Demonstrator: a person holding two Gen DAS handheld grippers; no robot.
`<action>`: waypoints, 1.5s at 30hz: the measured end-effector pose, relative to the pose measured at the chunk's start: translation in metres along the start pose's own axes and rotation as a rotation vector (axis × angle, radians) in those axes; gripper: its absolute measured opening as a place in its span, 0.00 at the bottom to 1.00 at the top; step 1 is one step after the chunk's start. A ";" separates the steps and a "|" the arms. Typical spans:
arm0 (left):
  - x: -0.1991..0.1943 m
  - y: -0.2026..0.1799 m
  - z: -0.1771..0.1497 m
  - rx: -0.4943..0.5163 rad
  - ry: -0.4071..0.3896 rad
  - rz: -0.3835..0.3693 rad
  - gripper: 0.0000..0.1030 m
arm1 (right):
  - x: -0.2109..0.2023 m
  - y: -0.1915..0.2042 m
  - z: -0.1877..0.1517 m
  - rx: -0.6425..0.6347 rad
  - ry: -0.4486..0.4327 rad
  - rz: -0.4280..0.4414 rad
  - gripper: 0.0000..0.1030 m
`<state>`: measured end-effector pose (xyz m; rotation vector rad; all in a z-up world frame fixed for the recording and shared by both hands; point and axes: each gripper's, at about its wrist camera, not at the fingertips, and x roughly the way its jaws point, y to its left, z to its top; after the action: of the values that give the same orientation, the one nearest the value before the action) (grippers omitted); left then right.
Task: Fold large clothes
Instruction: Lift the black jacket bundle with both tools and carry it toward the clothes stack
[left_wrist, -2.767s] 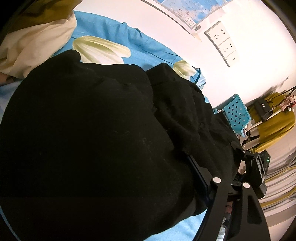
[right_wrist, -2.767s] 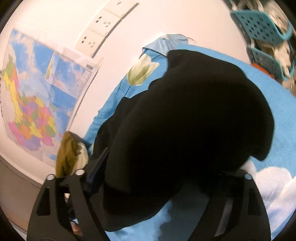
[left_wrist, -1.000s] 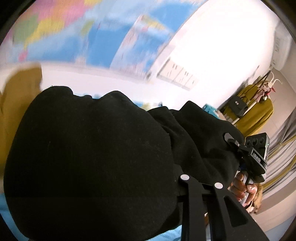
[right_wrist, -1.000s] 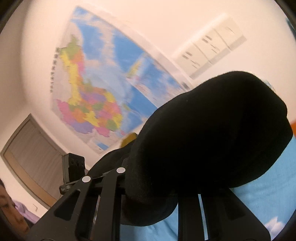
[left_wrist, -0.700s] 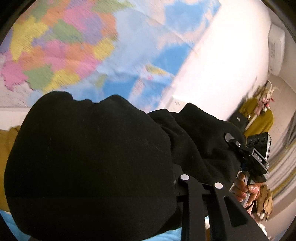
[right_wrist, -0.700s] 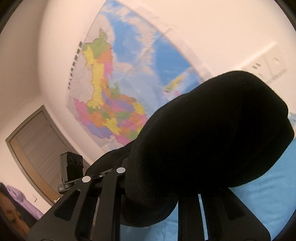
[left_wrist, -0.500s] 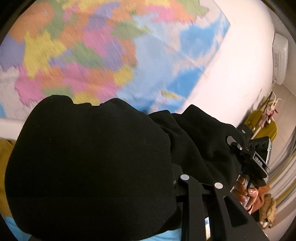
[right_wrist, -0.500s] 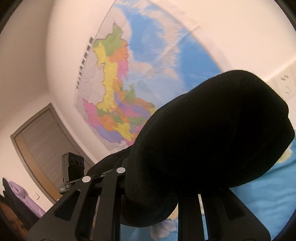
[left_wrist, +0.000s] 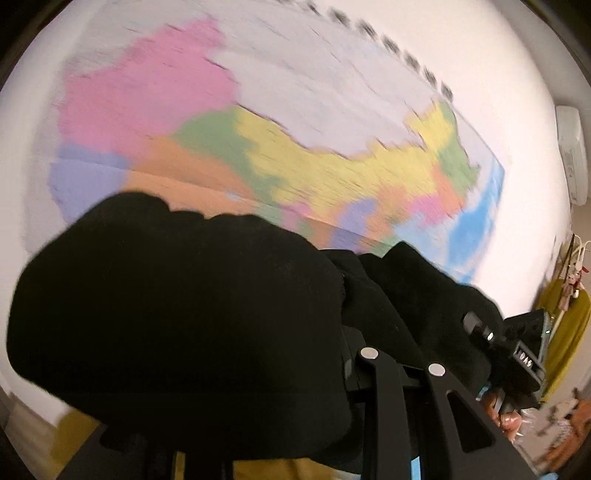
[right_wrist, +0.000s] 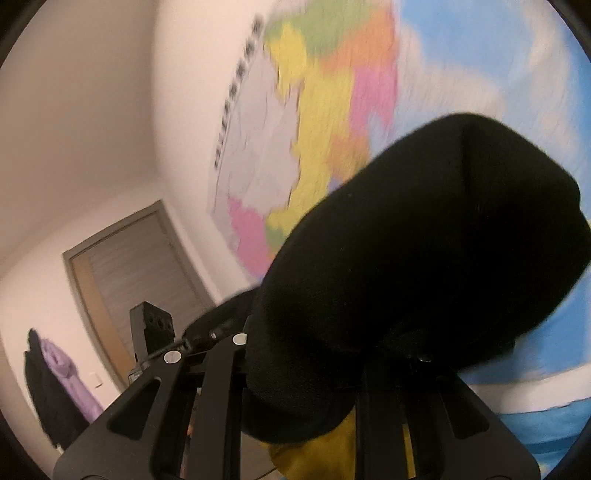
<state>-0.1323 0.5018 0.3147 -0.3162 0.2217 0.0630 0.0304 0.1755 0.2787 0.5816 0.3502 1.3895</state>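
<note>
A large black garment (left_wrist: 177, 314) bulges over my left gripper (left_wrist: 280, 387), whose jaws are shut on the fabric; its fingertips are hidden under the cloth. In the right wrist view the same black garment (right_wrist: 424, 240) is bunched over my right gripper (right_wrist: 332, 350), also shut on it. Both grippers hold the garment up in the air in front of a wall. The cloth runs between them. From the left wrist view I see the right gripper's body (left_wrist: 524, 350) and the hand (left_wrist: 508, 421) that holds it. The left gripper's body (right_wrist: 151, 328) shows in the right wrist view.
A coloured wall map (left_wrist: 295, 147) fills the wall ahead. A door (right_wrist: 140, 266) and hanging purple and dark clothes (right_wrist: 55, 373) are at the left. Mustard cloth (right_wrist: 314, 454) and blue bedding (right_wrist: 554, 424) lie below. An air conditioner (left_wrist: 572, 155) hangs high at the right.
Both grippers have risen with the black garment, lifting it off the blue bed. The views have swung from the bed and wall sockets up to the wall map.
</note>
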 end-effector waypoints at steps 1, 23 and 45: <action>-0.005 0.024 -0.014 -0.008 -0.013 0.020 0.27 | 0.014 -0.006 -0.012 0.010 0.028 0.007 0.17; 0.012 0.206 -0.226 -0.345 0.322 0.167 0.43 | 0.013 -0.117 -0.175 0.358 0.416 -0.165 0.49; 0.017 0.190 -0.224 -0.245 0.346 0.376 0.53 | -0.001 -0.078 -0.193 0.126 0.601 -0.283 0.14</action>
<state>-0.1803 0.6115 0.0460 -0.5267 0.6177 0.4109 -0.0138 0.2032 0.0771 0.1895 0.9706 1.2482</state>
